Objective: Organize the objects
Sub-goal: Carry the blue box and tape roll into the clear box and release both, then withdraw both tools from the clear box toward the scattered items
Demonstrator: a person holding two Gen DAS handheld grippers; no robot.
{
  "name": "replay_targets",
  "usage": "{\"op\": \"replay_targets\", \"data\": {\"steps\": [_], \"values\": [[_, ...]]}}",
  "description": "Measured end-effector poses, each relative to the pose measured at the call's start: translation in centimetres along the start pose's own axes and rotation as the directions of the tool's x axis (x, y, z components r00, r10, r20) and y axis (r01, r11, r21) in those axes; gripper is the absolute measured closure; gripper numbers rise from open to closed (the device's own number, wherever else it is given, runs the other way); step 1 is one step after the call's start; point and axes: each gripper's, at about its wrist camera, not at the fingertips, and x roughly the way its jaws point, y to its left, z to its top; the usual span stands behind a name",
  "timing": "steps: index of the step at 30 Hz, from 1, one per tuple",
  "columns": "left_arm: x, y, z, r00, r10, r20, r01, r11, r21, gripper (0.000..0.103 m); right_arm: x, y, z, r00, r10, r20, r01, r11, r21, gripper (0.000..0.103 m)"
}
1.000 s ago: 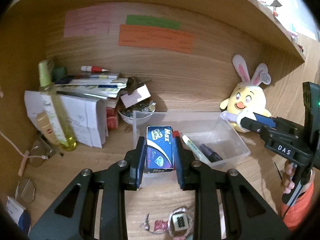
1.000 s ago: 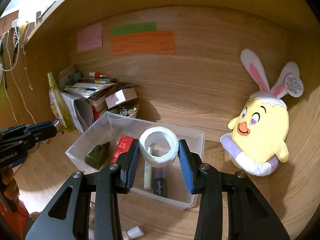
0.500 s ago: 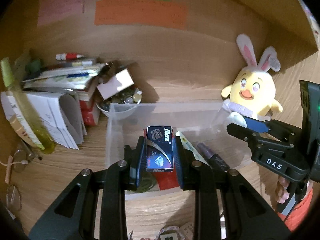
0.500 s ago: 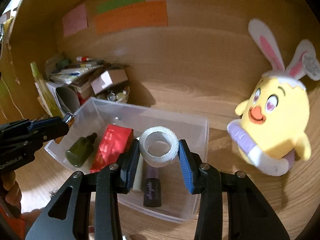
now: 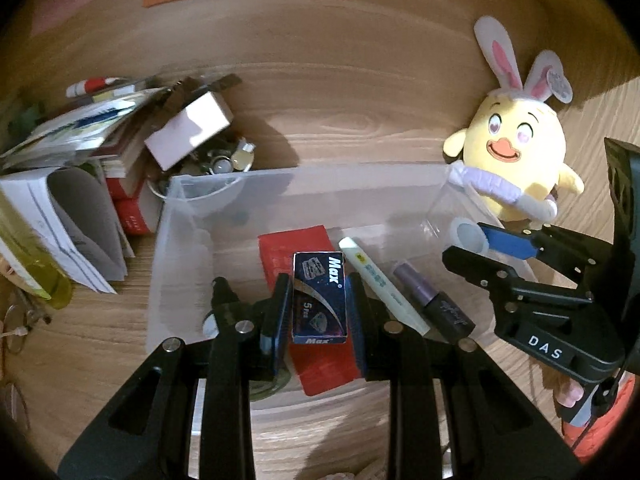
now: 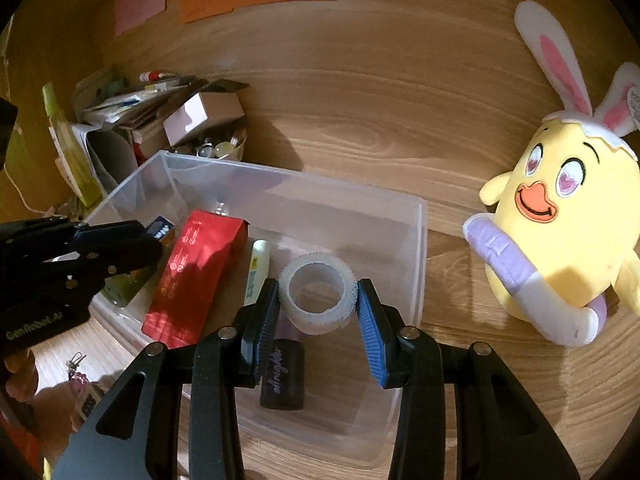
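Observation:
A clear plastic bin (image 5: 168,216) (image 6: 416,240) stands on the wooden desk. My left gripper (image 5: 319,312) is shut on a small blue "Max" staple box (image 5: 319,298), held over the bin above a red packet (image 5: 294,240). My right gripper (image 6: 316,312) is over the bin's right half with a white tape roll (image 6: 318,294) between its jaws; the jaws have spread and the right pad stands slightly off the roll. The bin also holds a pale green marker (image 5: 376,276), a purple tube (image 6: 282,376) and a dark green bottle (image 6: 120,288).
A yellow bunny-eared plush (image 6: 560,216) sits right of the bin. Stacked papers, a small cardboard box (image 5: 190,128) and a bowl of small items (image 5: 224,160) crowd the back left. A yellow-green bottle (image 5: 28,264) and glasses lie at the far left. A keychain (image 6: 82,380) lies in front.
Both grippers moved forward and down over the bin. The right gripper's jaws have widened around the tape roll. The left gripper still clamps the staple box.

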Motion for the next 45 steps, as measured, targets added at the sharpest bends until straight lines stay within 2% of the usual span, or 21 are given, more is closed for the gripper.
{"op": "replay_targets", "data": {"steps": [14,20,25,30,33,34,45], "values": [[-0.4,-0.8,0.0,1.0,-0.018,0.009,0.018,1.0,0.014,0.076,0.3,0.5,0.0,0.999,0.028,-0.028,-0.028,1.0,-0.002,0.065],[-2.5,-1.2,-0.1,0.999,-0.02,0.049,0.019,1.0,0.024,0.06,-1.3,0.7,0.4,1.0,0.013,0.018,-0.012,1.0,-0.01,0.046],[-5.1,-1.6,-0.3,0.995,-0.013,0.102,0.008,0.999,0.041,0.046,-3.3,1.3,0.7,0.998,0.006,0.062,-0.005,1.0,-0.021,0.038],[-7.3,-1.8,-0.8,0.991,-0.014,0.133,0.007,0.999,0.052,0.043,-5.2,1.8,0.6,0.996,0.005,0.093,-0.002,1.0,-0.029,0.036],[-8.6,-1.7,-1.5,0.988,-0.002,0.153,-0.006,0.999,0.049,0.025,-6.5,2.1,0.2,0.994,0.003,0.112,0.001,0.999,-0.037,0.03],[-9.1,-1.7,-1.8,0.987,0.007,0.163,-0.015,0.999,0.05,0.023,-6.8,2.2,0.0,0.993,0.001,0.117,0.003,0.999,-0.039,0.028],[-11.7,-0.7,-5.0,0.987,0.047,0.157,-0.053,0.998,0.036,0.021,-10.0,3.5,-2.8,0.99,0.029,0.136,-0.023,0.999,-0.048,0.028]]}}
